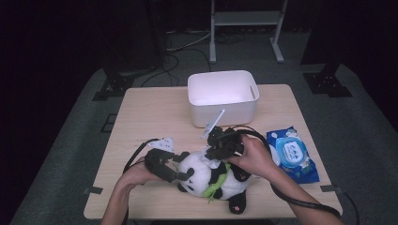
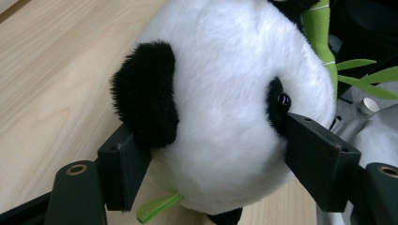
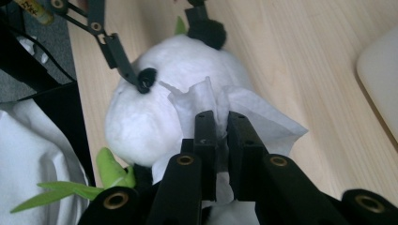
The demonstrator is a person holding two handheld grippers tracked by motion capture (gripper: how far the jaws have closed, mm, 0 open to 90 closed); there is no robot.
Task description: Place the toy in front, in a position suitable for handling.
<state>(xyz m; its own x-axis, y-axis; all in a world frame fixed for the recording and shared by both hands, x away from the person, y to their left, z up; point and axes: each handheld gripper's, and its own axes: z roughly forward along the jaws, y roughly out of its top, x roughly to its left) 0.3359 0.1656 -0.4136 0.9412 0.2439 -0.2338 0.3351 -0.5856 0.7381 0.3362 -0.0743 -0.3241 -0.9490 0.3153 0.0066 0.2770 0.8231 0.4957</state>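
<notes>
A plush panda lies on its back near the front edge of a pale wood-grain table, its round white head gripped from both sides by the left gripper. The left gripper view shows one black jaw pressed against a fuzzy black ear and the other against the dark eye patch, the soft pile bulging between them; no earlier frame is needed to see the hold, as the pads dent the fur. The right gripper hovers just above the same head, its narrow black jaws clamped on a crumpled white wipe that rests against the panda's crown. The wipe is thin and creased, with a ragged upper edge and one corner spilling toward the table. Green felt bamboo leaves cross the toy's chest. Beyond the panda stands a smooth white rectangular bin with rounded corners, and to the right lies a glossy blue wipes packet with a round lid.
</notes>
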